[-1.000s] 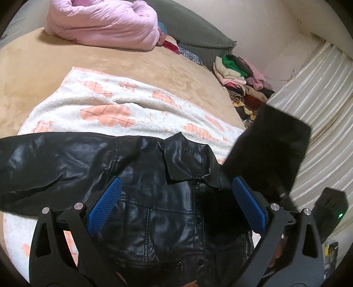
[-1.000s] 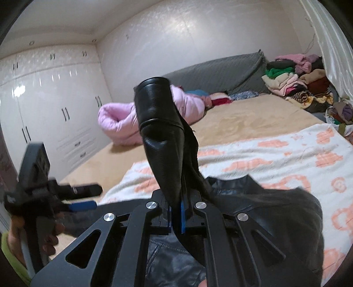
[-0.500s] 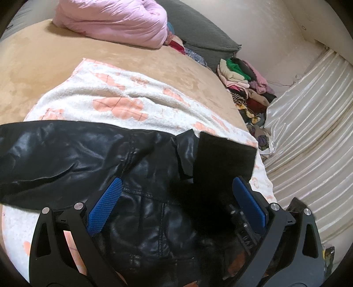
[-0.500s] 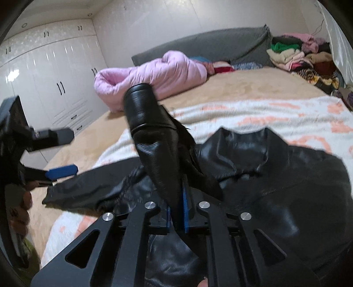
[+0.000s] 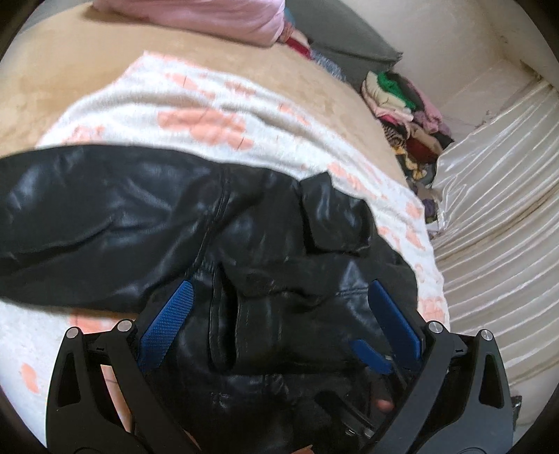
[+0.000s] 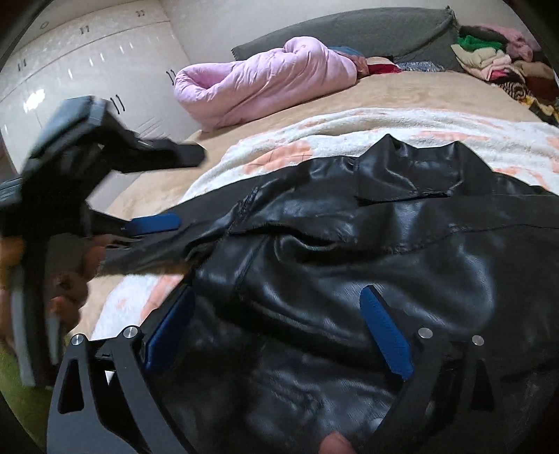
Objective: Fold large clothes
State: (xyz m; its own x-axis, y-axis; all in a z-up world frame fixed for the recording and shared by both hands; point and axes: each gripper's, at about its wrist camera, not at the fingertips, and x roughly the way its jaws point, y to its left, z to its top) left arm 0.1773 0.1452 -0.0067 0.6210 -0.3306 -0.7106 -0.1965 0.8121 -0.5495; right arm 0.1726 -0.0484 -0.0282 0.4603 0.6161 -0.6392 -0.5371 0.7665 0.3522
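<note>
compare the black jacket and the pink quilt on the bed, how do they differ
The black jacket is glossy, leather-like and spread out flat; the pink quilt is matte, puffy and bundled into a roll. The jacket lies on the white blanket with peach patches at the near end; the quilt sits on the tan bedcover by the grey headboard cushion. Both rest on the bed, held by neither gripper.

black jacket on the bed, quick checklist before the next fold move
1. Right gripper has let go of the sleeve: ok, its jaws are opening and the pads press on nothing.
2. Left gripper free to grab: ok, open over the black jacket.
3. Folded sleeve lies across the jacket front: ok.
4. Other sleeve folded in: not ok, it is spread out sideways.
5. Jacket fully on the patterned blanket: cannot tell, the hem is hidden.
</note>
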